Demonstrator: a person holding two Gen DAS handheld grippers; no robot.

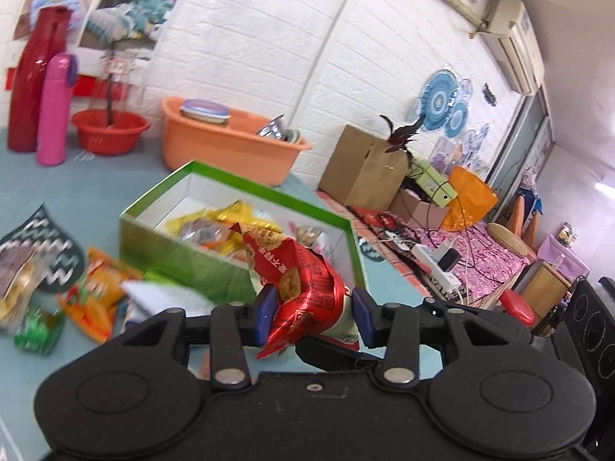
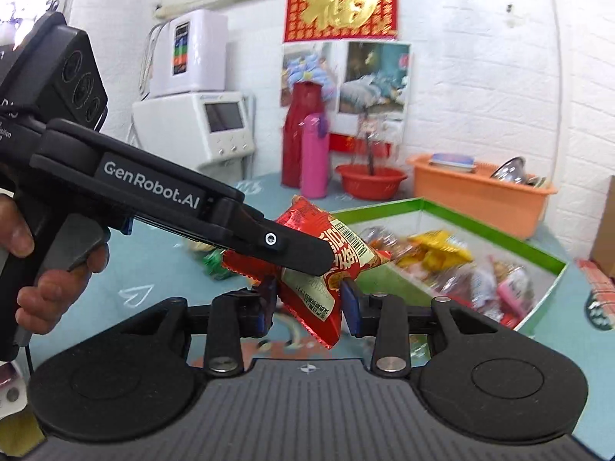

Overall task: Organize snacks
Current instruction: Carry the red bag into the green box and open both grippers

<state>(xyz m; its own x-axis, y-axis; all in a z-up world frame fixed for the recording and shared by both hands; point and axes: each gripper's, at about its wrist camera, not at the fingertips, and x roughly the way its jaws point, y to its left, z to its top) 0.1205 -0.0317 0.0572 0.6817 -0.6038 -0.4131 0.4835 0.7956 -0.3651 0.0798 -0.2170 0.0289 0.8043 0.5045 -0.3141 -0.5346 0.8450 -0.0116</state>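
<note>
Packet point(image 1: 303, 288) of biscuits, glossy red foil, crinkled, printed with round golden crackers on one face and a barcode and a white text panel on the other. It hangs above the blue bench point(image 1: 23, 199), just in front of the open green box point(image 1: 184, 265) of mixed snacks. Both claws pinch it at once: the left claw point(image 1: 313, 317) nips its lower end between blue pads, and the right claw point(image 2: 309, 301) clamps its other side. More packets point(image 1: 98, 292) lie on the bench beside the box.
</note>
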